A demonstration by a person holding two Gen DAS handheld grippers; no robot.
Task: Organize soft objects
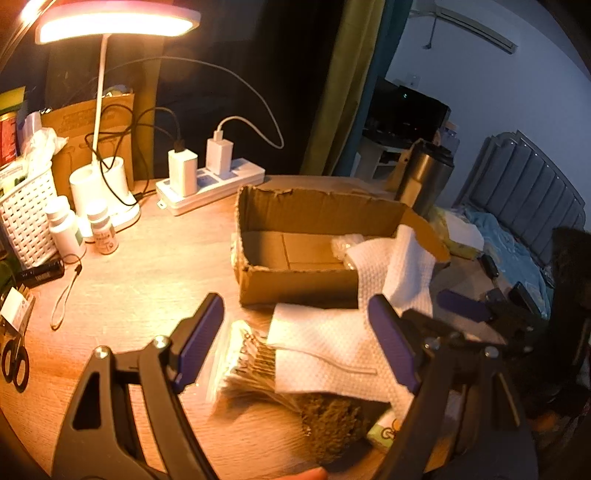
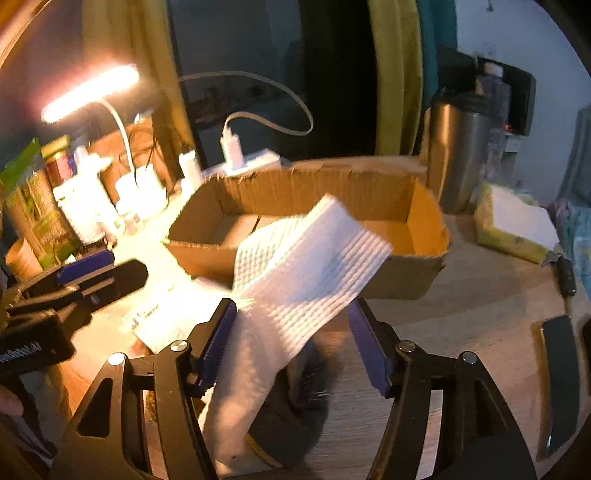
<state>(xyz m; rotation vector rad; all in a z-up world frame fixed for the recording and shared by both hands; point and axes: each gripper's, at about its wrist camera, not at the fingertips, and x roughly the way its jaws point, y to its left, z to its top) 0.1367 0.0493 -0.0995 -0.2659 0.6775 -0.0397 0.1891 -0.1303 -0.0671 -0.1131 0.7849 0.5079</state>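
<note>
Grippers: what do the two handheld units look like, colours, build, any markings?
Both match. The left gripper and right gripper have black plastic frames with triangular cut-outs, silver pivot bolts, and flat rectangular fingers faced with ribbed blue-purple pads. The left unit's black body shows small white lettering in the right wrist view, too blurred to read. No cables or sleeves visible.

A wooden bench (image 1: 155,273) glows warm under a lit desk lamp (image 1: 118,24) at the far left, its white stem rising from a white base. Behind it hangs a dark curtain (image 1: 229,74) edged with an olive-green drape (image 1: 343,92). To the right the room opens onto a pale bluish wall (image 1: 480,92) carrying a white air conditioner (image 1: 476,27). A bed with a grey padded headboard (image 1: 524,184) stands at the far right.
</note>
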